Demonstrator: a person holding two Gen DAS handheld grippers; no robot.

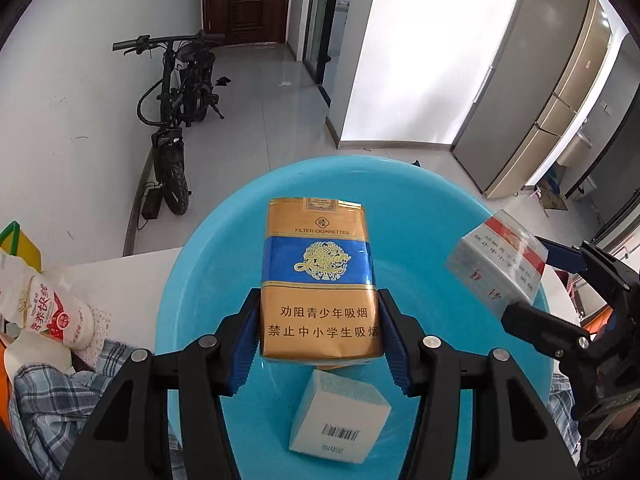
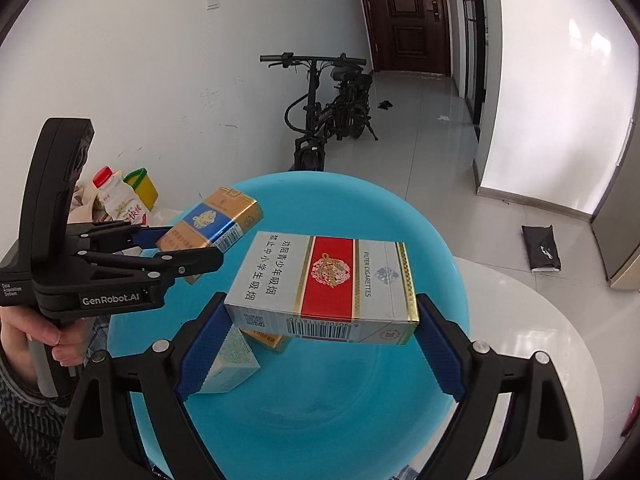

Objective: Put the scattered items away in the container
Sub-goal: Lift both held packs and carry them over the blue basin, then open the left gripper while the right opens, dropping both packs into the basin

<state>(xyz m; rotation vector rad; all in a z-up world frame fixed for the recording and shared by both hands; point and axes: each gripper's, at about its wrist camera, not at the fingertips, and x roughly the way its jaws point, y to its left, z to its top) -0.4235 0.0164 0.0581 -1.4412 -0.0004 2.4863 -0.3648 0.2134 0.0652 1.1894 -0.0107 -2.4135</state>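
Left gripper (image 1: 318, 330) clamped on a gold and blue cigarette pack (image 1: 320, 280), blue pads pressing both long sides near its bottom end, pack upright in the left wrist view and held above a turquoise basin (image 1: 440, 208). Right gripper (image 2: 322, 344) clamped on a silver and red cigarette pack (image 2: 324, 284), pads against its two short ends, pack lying crosswise with its barcode edge toward the camera, likewise held over the basin (image 2: 360, 400).

In the left wrist view, right gripper (image 1: 520, 280) at 3 o'clock with the silver and red cigarette pack (image 1: 496, 264) tilted over the basin's right rim. In the right wrist view, left gripper (image 2: 192, 248) at 9 o'clock, the gold and blue cigarette pack (image 2: 212, 226) angled over the basin's left rim; a hand (image 2: 40, 340) in a grey knit sleeve wrapped round its handle at 8 o'clock.

Inside the basin, a small pale box (image 1: 340, 420) with a barcode label at 6 o'clock of the left view, resting on the basin floor. Same small pale box (image 2: 232, 364) partly behind the right gripper's left finger, beside a gold-coloured pack (image 2: 268, 340), mostly hidden under the held one.

Basin sitting on a white bench (image 2: 540, 320). At 9 o'clock of the left view, a milk drink bottle (image 1: 52, 312) and a blue plaid cloth (image 1: 60, 396) on the bench. Beyond, a black bicycle (image 1: 176, 120) on the tiled floor (image 1: 280, 112) against the wall, at 11 o'clock.
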